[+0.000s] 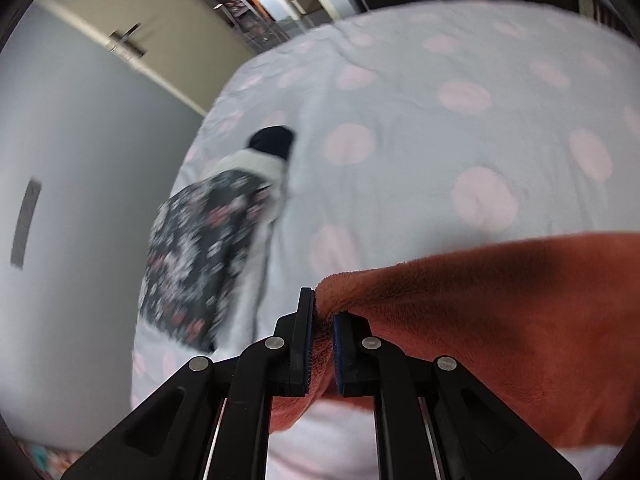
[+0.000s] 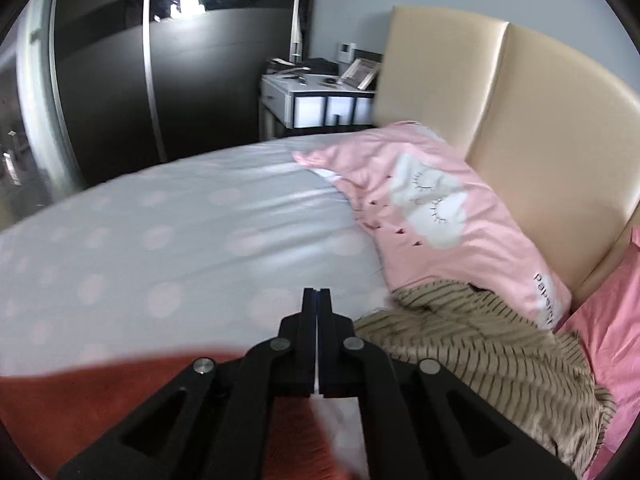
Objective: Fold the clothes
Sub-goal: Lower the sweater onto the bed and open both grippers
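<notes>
A rust-orange fleece garment [image 1: 500, 312] stretches to the right over the bed, and my left gripper [image 1: 322, 312] is shut on its corner, fabric pinched between the pads. In the right wrist view the same orange fleece [image 2: 80, 404] lies at the lower left under the gripper's body. My right gripper [image 2: 317, 300] is shut with its fingers pressed together and nothing between them, above the spotted cover. A beige striped garment [image 2: 472, 352] lies crumpled to its right, apart from it.
The bed has a grey cover with pink dots [image 1: 440, 140]. A stack of folded clothes, dark floral on top [image 1: 204, 248], sits near its left edge. Pink pillows [image 2: 432, 208] lean on a beige headboard [image 2: 540, 128]. A white nightstand [image 2: 316, 104] and dark wardrobe [image 2: 180, 60] stand beyond.
</notes>
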`<state>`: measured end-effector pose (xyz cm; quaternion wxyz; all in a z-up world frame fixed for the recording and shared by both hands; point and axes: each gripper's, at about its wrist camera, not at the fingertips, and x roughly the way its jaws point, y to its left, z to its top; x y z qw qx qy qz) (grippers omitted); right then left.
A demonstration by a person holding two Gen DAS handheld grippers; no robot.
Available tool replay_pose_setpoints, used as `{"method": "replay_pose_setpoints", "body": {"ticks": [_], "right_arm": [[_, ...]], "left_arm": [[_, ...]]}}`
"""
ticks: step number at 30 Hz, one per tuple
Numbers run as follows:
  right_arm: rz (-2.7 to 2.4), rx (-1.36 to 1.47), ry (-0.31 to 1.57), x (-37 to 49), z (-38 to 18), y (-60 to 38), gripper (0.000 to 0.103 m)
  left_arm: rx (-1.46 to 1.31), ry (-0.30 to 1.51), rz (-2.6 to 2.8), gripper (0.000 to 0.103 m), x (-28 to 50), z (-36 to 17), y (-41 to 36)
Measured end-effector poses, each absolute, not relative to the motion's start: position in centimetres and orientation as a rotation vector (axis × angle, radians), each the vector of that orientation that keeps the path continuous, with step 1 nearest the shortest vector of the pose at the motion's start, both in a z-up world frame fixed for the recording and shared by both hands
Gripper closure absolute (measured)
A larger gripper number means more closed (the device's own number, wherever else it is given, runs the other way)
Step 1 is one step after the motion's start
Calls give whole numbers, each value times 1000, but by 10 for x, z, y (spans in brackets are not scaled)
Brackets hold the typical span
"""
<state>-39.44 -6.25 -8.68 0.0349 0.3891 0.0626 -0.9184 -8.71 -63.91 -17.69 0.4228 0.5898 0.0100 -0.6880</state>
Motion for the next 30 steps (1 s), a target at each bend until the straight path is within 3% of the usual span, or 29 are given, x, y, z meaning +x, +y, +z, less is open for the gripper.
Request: {"method": "replay_pose_setpoints", "body": {"ticks": [5, 7, 9, 10, 16, 23, 30], "right_arm": [[-2712, 1386, 120, -430, -142, -56, 103], [-2629, 1452, 78, -435, -163, -53, 103], [-2566, 1491, 37, -437, -179, -49, 100], [-2534, 1509, 16, -438, -187, -47, 100], [-2452, 1511, -198, -405, -192, -33, 95], [-2308, 1419, -183, -317, -165, -42, 91], [-2175, 1465, -150, -228, -172, -38, 91]], "left_arm": [[1546, -4, -1695, 89, -123, -214, -653], [1563, 7, -1705, 62, -125, -219, -658], [1544, 3, -1731, 46, -121, -217, -660], [1532, 2, -1749, 43, -118, -214, -660], [1461, 45, -1842, 37, -85, -179, -664], [1375, 164, -1849, 37, -13, -144, -677], [1384, 321, -1787, 37, 50, -173, -676]]}}
